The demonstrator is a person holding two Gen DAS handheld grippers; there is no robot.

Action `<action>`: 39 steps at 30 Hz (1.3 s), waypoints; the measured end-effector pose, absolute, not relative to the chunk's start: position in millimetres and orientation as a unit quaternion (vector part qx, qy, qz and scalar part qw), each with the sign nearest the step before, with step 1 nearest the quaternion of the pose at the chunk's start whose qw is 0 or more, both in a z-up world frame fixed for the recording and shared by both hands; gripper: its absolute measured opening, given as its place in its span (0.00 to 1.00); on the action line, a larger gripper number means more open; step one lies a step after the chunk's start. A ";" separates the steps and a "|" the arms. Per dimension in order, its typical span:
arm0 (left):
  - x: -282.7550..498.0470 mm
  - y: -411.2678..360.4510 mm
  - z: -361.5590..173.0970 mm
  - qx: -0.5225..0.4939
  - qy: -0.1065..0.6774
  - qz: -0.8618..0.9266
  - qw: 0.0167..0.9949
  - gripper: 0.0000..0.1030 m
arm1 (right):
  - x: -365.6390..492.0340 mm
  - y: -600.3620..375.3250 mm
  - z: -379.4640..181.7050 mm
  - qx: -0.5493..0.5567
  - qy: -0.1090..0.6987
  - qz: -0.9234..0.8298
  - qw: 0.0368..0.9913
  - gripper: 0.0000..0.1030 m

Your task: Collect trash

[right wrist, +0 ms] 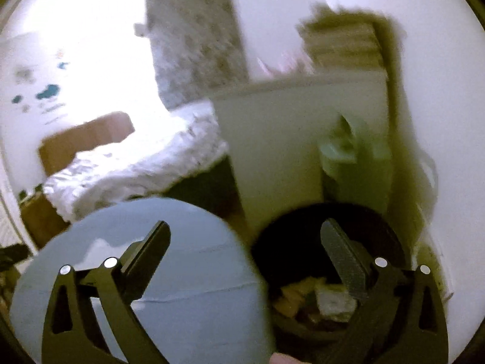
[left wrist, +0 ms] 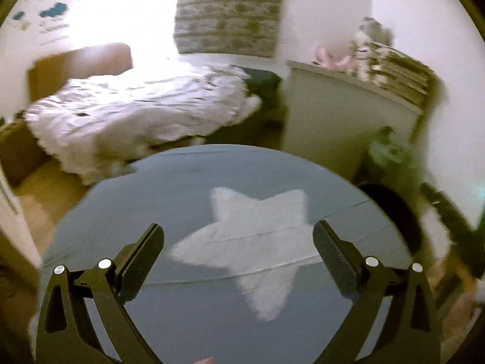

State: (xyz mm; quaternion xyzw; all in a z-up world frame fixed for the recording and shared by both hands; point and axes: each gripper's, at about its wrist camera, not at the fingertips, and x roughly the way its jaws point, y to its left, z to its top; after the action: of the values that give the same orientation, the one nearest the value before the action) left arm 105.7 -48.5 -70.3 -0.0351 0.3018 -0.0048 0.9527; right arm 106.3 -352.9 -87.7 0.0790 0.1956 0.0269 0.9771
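Note:
A black round trash bin (right wrist: 303, 236) stands on the floor beside a round blue rug (right wrist: 188, 273). Crumpled paper and wrappers (right wrist: 318, 300) lie inside the bin. My right gripper (right wrist: 245, 236) is open and empty, held above the bin's near rim, its right finger over the bin. My left gripper (left wrist: 238, 236) is open and empty above the blue rug (left wrist: 182, 188), over the rug's white star (left wrist: 257, 242). The bin's edge (left wrist: 391, 206) shows at the right in the left wrist view. Both views are blurred.
A bed with a white duvet (left wrist: 136, 112) and a wooden headboard (left wrist: 81, 63) lies at the far left. A white dresser (left wrist: 342, 115) with stacked items stands at the right. A pale green container (right wrist: 348, 151) sits behind the bin, against the dresser (right wrist: 288, 139).

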 end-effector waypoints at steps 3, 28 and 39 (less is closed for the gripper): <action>86.0 -30.9 -70.1 -0.049 0.290 0.022 0.955 0.95 | 87.1 -311.1 -76.0 0.068 0.173 0.037 0.982 0.95; 15.0 11.4 -82.3 -0.080 0.313 0.123 0.938 0.95 | 38.6 -205.1 -73.2 0.035 0.153 0.092 0.983 0.95; 6.0 10.0 -78.4 -0.072 0.303 0.134 0.941 0.95 | 44.7 -208.6 -75.5 0.039 0.163 0.100 0.981 0.95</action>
State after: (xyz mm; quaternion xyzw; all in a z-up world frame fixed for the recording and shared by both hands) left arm 6.0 10.0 -78.4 -0.0721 0.3026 0.1344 0.9408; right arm 44.7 -208.6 -75.6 0.0393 0.1634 0.1000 0.9807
